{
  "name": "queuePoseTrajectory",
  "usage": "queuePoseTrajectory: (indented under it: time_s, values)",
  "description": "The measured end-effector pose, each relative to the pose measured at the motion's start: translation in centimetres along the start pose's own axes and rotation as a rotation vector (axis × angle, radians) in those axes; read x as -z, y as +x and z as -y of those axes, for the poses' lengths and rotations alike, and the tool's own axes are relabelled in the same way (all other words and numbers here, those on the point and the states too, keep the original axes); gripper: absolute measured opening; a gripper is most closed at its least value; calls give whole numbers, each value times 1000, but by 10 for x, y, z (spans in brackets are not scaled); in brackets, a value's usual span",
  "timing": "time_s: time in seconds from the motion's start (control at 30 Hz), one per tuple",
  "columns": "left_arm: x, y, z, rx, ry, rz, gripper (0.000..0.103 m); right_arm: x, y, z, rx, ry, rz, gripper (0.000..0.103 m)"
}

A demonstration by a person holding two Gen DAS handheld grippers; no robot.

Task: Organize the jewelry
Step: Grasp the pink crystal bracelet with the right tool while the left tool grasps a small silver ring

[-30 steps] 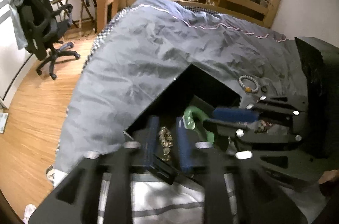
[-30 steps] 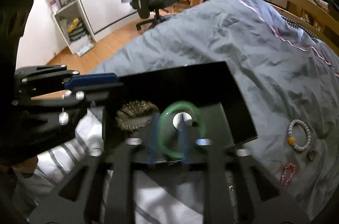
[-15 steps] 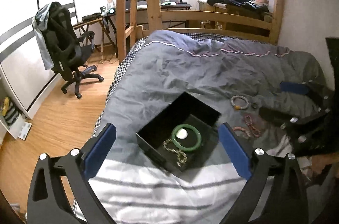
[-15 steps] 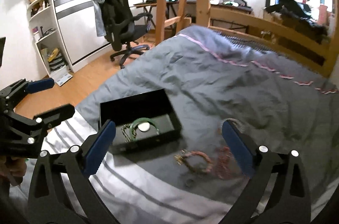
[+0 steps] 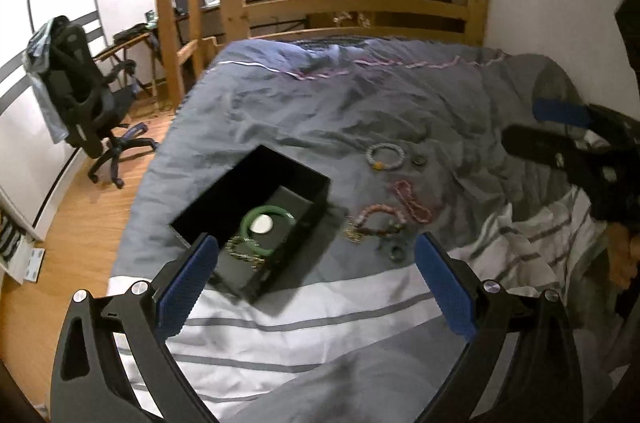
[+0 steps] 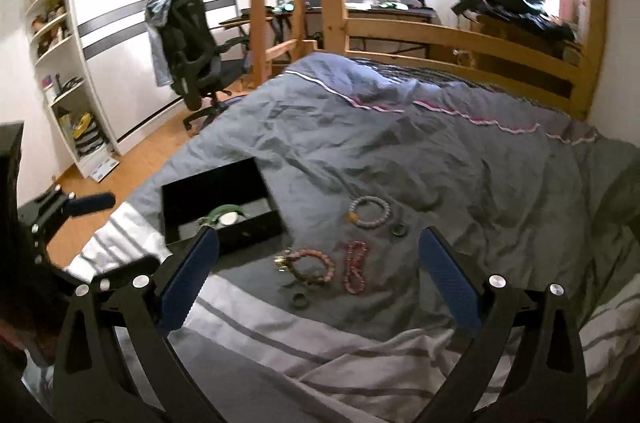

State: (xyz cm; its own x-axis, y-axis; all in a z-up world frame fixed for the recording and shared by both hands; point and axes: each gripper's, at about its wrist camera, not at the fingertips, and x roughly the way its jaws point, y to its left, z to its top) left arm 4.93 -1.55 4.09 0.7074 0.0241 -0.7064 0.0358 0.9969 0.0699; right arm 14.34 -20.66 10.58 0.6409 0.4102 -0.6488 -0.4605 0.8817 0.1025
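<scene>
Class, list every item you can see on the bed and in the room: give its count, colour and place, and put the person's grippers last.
Box: 1, black, on bed.
Bangle: 1, green, in box.
Chain bracelet: 1, gold, in box.
Beaded bracelet: 1, pale grey, on duvet.
Pink bracelets: 2, beside box.
Small rings: 2, dark, on duvet.
Duvet: 1, grey.
Office chair: 1, black, on floor.
Left gripper: open.
Right gripper: open.

Your box [image 5: 256,191] looks glossy black, the bangle [image 5: 264,225] inside smooth and polished green. The duvet [image 6: 400,151] is matt, creased grey cloth. Your gripper pads [image 6: 188,275] look ribbed blue rubber; the bedframe [image 6: 460,39] is bare wood.
</scene>
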Motion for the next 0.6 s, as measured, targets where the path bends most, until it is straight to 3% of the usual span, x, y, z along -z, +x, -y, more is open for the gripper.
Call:
queuePoseTrajectory:
  time_s: [0.27, 0.3, 0.33, 0.4, 0.47, 0.5, 0.6]
  values:
    - [11, 50, 30, 87, 101, -38, 95, 16, 43, 42, 42, 83, -39, 99]
    - [11, 56, 32, 100, 106, -44, 93, 19, 52, 46, 46, 87, -47, 95]
    - [12, 65, 35, 124, 112, -52, 89, 22, 60, 49, 41, 89, -56, 82]
    - [13, 81, 39, 160, 117, -74, 76, 27, 79, 54, 28, 91, -96, 66]
    - [16, 103, 45, 184, 135, -125, 47, 36, 99, 57, 11, 97, -127, 50]
    - [17, 117, 48, 205, 141, -156, 45, 39, 106, 57, 1, 95, -141, 44]
    - [21, 138, 54, 235, 159, -178, 44, 53, 132, 57, -22, 88, -180, 44]
